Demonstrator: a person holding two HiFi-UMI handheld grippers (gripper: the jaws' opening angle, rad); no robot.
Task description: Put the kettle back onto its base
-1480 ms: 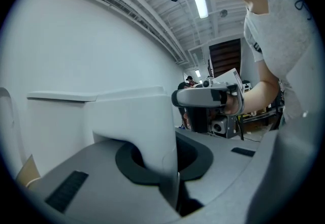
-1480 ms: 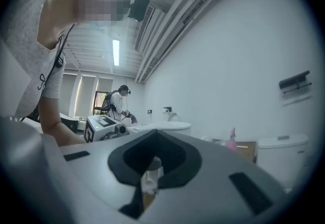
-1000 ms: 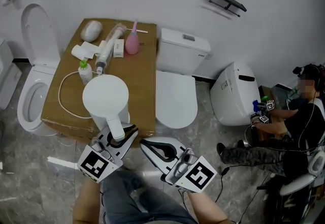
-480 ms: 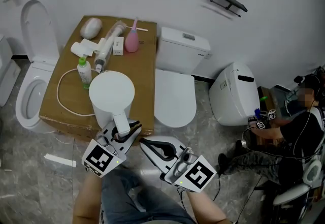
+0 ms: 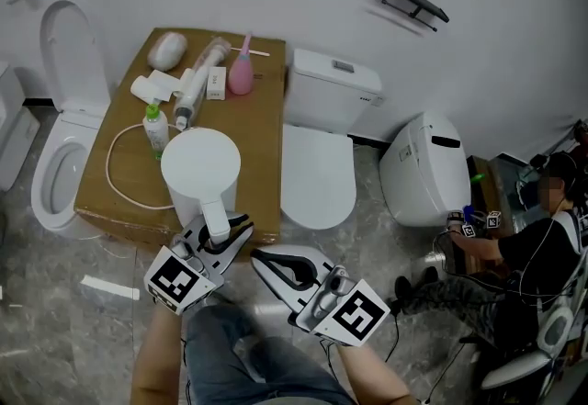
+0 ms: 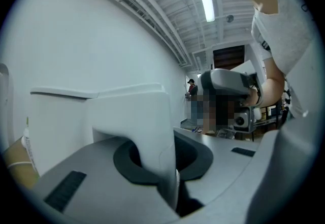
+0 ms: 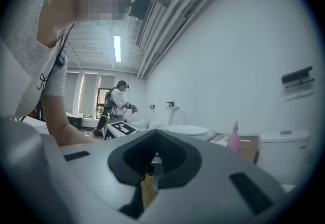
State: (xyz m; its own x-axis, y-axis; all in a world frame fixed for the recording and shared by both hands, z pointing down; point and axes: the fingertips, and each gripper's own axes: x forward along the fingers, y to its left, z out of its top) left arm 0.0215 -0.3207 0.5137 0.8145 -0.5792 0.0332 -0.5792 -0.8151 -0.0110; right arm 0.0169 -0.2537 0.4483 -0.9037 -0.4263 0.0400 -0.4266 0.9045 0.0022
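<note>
A white kettle [image 5: 202,166] stands on a cardboard box [image 5: 262,132] near the box's front edge. Its lid faces up in the head view and its handle [image 5: 214,215] points toward me. My left gripper [image 5: 225,230] is shut on that handle, which fills the gap between the jaws in the left gripper view [image 6: 152,136]. A white cord [image 5: 115,175] loops on the box to the kettle's left. The base is hidden; I cannot tell whether it lies under the kettle. My right gripper [image 5: 258,256] hangs beside the box's front right corner, shut and empty [image 7: 150,167].
Behind the kettle on the box lie a green-capped bottle [image 5: 155,129], a pink bottle [image 5: 240,77] and several white items. A closed toilet [image 5: 318,175] stands right of the box and an open one [image 5: 57,169] left. A tipped toilet [image 5: 427,169] and a seated person [image 5: 528,252] are at right.
The kettle and the left gripper on its handle have shifted slightly right over the box. The right gripper has stayed put. The seated person at right has moved a little.
</note>
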